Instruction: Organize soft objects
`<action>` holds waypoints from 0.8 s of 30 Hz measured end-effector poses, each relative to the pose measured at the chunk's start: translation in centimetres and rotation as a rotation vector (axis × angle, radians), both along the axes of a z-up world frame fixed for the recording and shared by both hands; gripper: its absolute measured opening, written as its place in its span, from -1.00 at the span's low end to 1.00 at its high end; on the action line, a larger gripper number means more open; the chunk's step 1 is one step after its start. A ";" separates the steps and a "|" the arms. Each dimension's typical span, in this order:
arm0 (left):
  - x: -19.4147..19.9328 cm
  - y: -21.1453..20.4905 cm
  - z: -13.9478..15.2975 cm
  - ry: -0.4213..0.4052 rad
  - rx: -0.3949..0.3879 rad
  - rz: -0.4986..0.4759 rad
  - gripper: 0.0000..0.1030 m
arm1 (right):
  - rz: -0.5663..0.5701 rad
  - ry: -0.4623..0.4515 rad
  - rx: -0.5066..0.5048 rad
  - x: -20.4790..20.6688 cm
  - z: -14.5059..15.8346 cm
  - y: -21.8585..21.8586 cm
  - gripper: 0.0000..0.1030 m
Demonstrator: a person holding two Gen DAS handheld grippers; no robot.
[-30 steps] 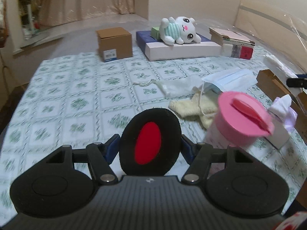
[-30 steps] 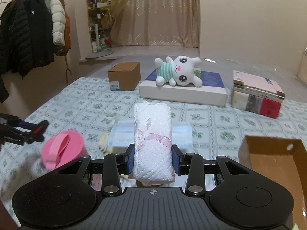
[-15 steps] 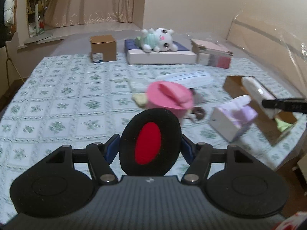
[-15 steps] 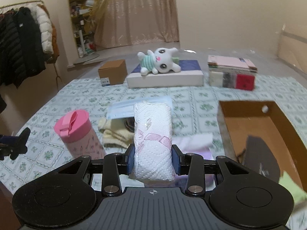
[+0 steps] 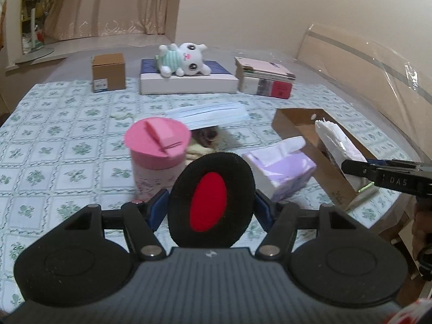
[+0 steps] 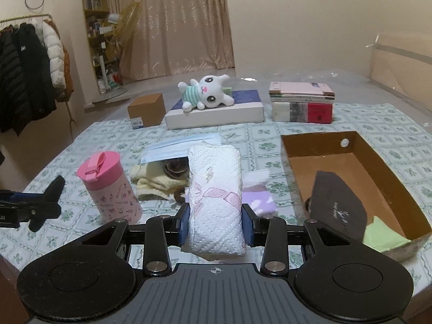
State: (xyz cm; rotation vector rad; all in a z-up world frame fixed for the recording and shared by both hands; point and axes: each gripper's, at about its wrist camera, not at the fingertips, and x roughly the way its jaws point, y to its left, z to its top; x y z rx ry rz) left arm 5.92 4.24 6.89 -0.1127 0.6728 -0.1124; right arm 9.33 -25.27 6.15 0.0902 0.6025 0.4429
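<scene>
Compared with the frame one second earlier, both views have swung toward the brown tray (image 6: 359, 145): in the right wrist view it was cut off at the lower right, and now its whole interior shows. In the left wrist view the pink cup (image 5: 157, 148) has shifted from the right side to left of centre, and the tray has come into view.

The left gripper (image 5: 210, 199) pinches a black oval pad (image 5: 189, 186) with a fuzzy rim and a smooth red centre. The right gripper (image 6: 215, 216) clamps a white tissue pack (image 6: 214, 189), a soft rectangular block of embossed paper in thin film. Both grips are unchanged.

The tray is an open cardboard box holding a dark flat pouch (image 6: 337, 202) and a green cloth (image 6: 383, 239). On the patterned tablecloth (image 6: 270, 137) lie a yellow terry cloth (image 6: 154, 178), a stack of pleated blue masks (image 6: 172, 145) and a purple tissue box (image 5: 280, 172). A plush rabbit (image 6: 205, 94) lies on a flat white box (image 6: 216, 113) at the far edge.
</scene>
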 end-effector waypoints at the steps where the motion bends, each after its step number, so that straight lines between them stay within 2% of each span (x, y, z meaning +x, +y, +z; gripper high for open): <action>1: 0.2 -0.4 0.0 -0.001 0.003 -0.005 0.23 | -0.006 0.000 0.002 -0.1 0.0 -0.3 -0.24; 10: 2.0 -5.5 0.0 0.005 0.010 -0.082 0.23 | -0.095 0.003 0.003 -0.3 0.1 -5.5 -0.24; 19: 5.8 -13.2 0.1 0.002 -0.020 -0.200 0.23 | -0.245 0.003 -0.032 0.8 0.2 -13.8 -0.24; 24: 8.4 -17.3 0.2 0.001 -0.038 -0.246 0.23 | -0.292 0.021 -0.030 2.2 -0.2 -17.1 -0.24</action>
